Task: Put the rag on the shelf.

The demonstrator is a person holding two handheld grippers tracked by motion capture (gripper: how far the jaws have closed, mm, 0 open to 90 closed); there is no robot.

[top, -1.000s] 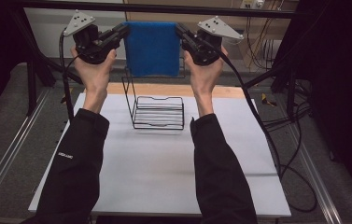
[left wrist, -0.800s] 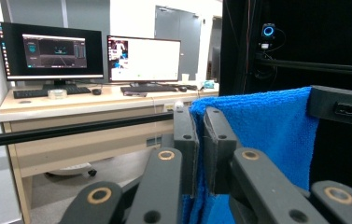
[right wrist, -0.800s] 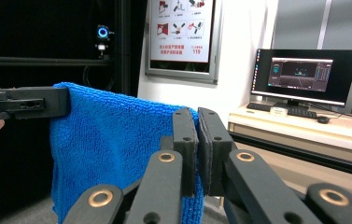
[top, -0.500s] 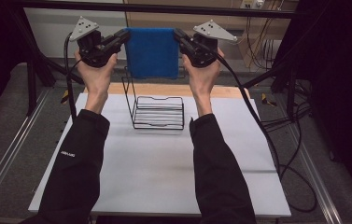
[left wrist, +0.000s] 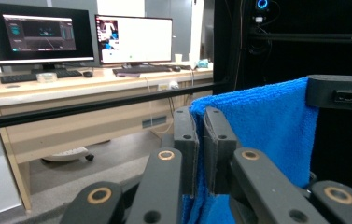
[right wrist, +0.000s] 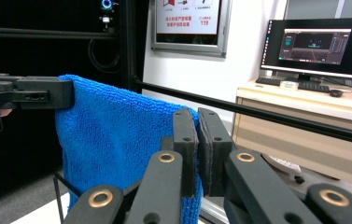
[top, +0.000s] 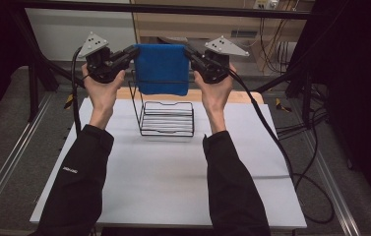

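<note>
Both grippers w/ the blue cloth [top: 162, 69] have dropped a bit lower, nearer the wire rack [top: 166, 117].

Blue cloth [top: 161, 69] over a black rack [top: 167, 118] on a white table [top: 163, 182].
The cloth is plain bright blue, unpatterned. Both grippers, left [top: 133, 52] and right [top: 189, 53], are black with grey plates. Sleeves [top: 77, 187] are black.

A blue cloth [top: 161, 69] of nubby terry weave hangs spread flat and upright above the black wire rack [top: 166, 115], its top edge stretched level and its two upper corners pinched. It falls in one smooth sheet with rounded lower corners. Its bottom hem reaches about level with the rack's tall back frame, well above the rack's low tray of wires.
</note>
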